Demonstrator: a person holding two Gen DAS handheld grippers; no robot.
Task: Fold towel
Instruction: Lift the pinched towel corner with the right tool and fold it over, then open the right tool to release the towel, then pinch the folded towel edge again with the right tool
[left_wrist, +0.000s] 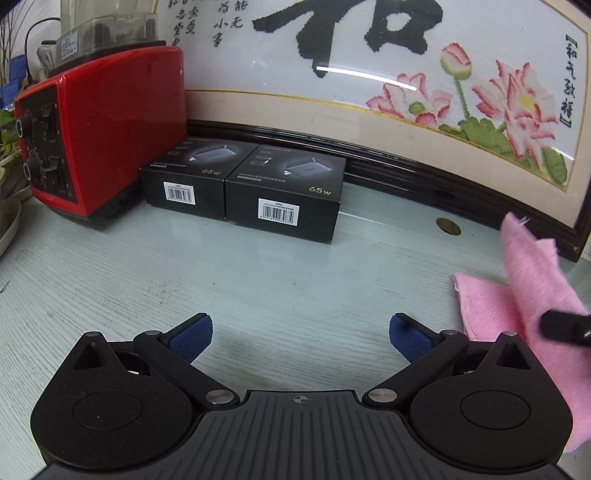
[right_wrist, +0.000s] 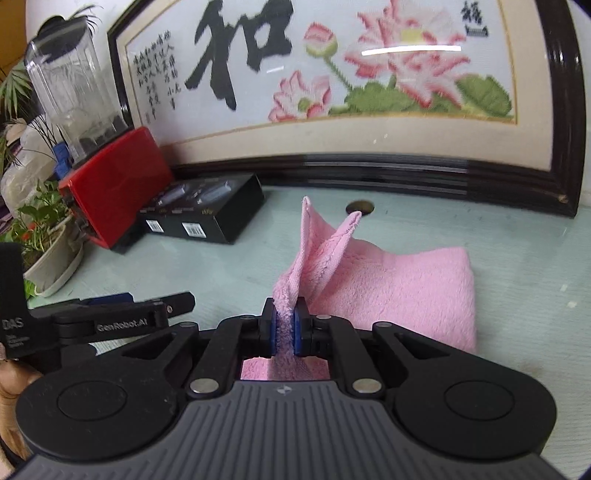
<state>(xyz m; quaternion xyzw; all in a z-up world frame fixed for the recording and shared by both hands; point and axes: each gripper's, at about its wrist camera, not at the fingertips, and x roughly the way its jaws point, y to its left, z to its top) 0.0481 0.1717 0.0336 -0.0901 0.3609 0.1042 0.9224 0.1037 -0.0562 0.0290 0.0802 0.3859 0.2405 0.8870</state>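
Fluffy pink towel (right_wrist: 399, 291) lies on the pale worktop (right_wrist: 229, 273); right tongs (right_wrist: 285, 330) pinch its raised fold at frame centre, left tongs (left_wrist: 300, 334) stand wide.

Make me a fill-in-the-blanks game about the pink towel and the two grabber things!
1. The towel on the table is the colour ____.
2. The right gripper is shut on the ____.
3. The left gripper has its jaws ____ and holds nothing.
4. Beside the red blender base sit ____ black boxes.

Missing words: pink; towel; open; two
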